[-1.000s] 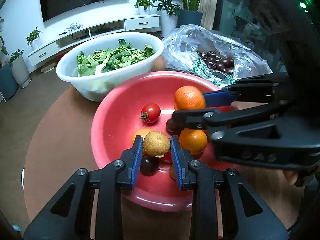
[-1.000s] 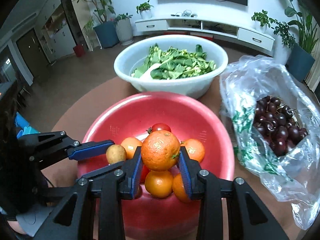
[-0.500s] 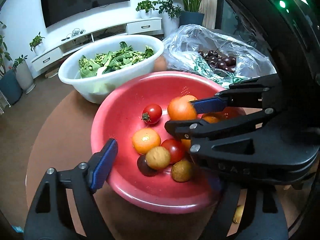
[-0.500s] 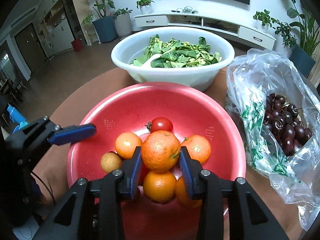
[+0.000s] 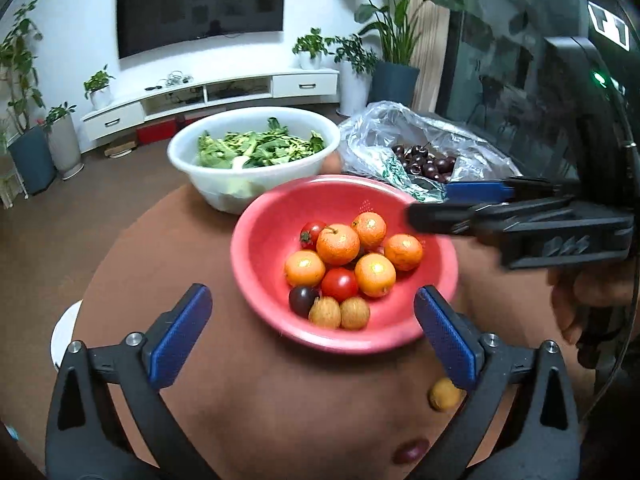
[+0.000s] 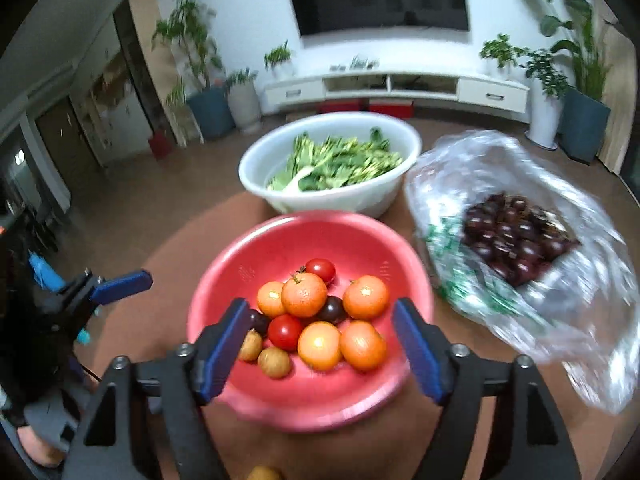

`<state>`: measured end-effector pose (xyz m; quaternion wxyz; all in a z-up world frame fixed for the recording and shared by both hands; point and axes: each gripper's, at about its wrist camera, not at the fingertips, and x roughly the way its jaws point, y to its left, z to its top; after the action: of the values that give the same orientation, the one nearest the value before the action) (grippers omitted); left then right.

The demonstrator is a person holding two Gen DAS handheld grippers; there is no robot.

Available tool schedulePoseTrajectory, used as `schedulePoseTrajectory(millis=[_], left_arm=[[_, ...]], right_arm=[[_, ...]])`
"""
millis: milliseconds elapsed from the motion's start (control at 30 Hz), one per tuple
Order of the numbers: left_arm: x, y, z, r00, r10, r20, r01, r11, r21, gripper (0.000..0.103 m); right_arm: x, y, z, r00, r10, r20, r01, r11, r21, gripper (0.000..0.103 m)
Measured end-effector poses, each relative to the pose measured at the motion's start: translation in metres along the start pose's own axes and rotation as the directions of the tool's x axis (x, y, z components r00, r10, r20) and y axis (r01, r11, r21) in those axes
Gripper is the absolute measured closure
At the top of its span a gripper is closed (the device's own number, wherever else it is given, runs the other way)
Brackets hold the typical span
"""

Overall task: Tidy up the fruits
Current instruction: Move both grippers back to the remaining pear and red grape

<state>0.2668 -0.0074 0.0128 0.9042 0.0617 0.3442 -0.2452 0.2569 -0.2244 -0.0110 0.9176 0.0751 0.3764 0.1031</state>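
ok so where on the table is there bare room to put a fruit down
Bare table lies left of the red bowl, below the white bowl. The right is crowded: cherry bag, loose fruits near the front edge.

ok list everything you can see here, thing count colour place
red bowl: one, centre of the round brown table
oranges: five, orange, in red bowl
tomatoes: two red, one dark, in red bowl
tan fruits: two, at red bowl's near side
loose fruits: one tan, one dark, on table, near edge
white bowl: one, with greens, behind red bowl
plastic bag: one, clear, holds dark cherries, right
left tool: jaws opening, nothing gripped
right tool: jaws opening, nothing gripped
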Motion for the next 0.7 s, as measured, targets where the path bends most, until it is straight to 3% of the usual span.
schedulePoseTrajectory(millis=[200,400,700], left_arm=[[-0.038,-0.008,-0.04,1.0,0.022,0.011,-0.021,0.999,-0.042,0.0],[-0.061,-0.02,-0.094,0.997,0.071,-0.038,-0.074,0.995,-0.071,0.0],[-0.073,-0.044,-0.133,0.992,0.069,-0.106,-0.074,0.996,-0.04,0.0]], right_arm=[[-0.044,0.0,-0.052,0.998,-0.041,0.044,0.04,0.999,0.012,0.019],[-0.041,0.016,-0.103,0.995,-0.099,-0.019,0.098,0.995,-0.024,0.02],[-0.012,0.034,-0.123,0.988,-0.091,-0.128,0.091,0.996,-0.007,0.04]])
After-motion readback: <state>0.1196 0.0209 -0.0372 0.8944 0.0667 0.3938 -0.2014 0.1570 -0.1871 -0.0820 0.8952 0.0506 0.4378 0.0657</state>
